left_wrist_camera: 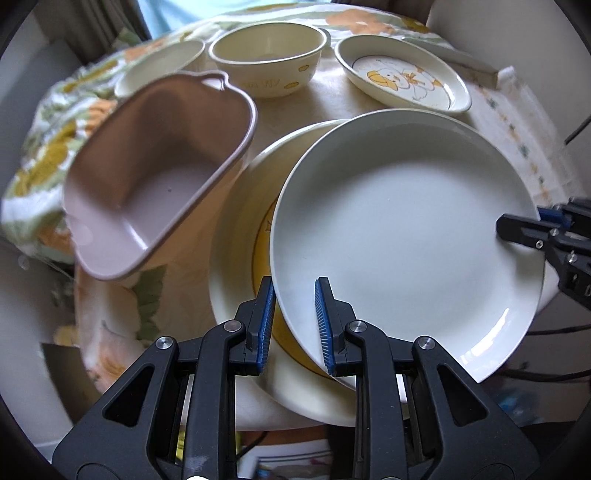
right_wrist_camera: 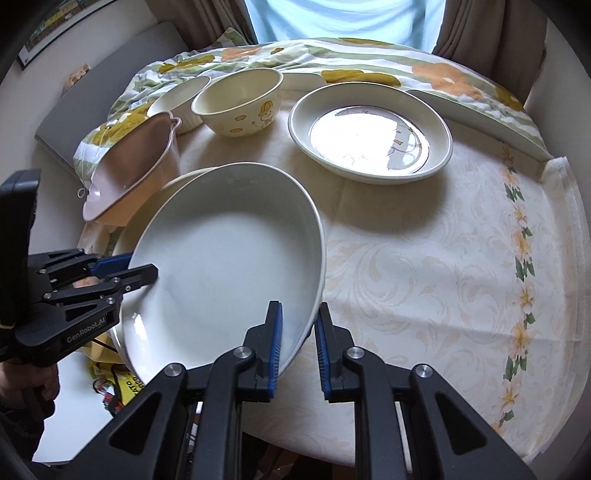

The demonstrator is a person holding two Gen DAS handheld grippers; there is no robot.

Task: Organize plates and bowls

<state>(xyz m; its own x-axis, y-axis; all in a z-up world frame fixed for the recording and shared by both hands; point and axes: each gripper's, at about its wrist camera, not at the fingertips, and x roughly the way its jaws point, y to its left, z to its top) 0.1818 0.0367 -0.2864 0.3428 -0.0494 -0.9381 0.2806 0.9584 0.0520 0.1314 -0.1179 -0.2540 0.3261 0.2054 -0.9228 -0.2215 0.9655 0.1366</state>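
Note:
A plain white plate hangs tilted over a cream plate with a yellow ring on the table. My left gripper is shut on the white plate's near-left rim. My right gripper is shut on the opposite rim. To the left lies a pink rectangular dish, tilted. Behind stand a cream cartoon bowl, a small white bowl and a cartoon-printed deep plate.
The round table has a pale floral cloth; a bunched flowered cloth lies along its far edge over another white dish. A person in a light blue top stands behind. A hand holds the left gripper.

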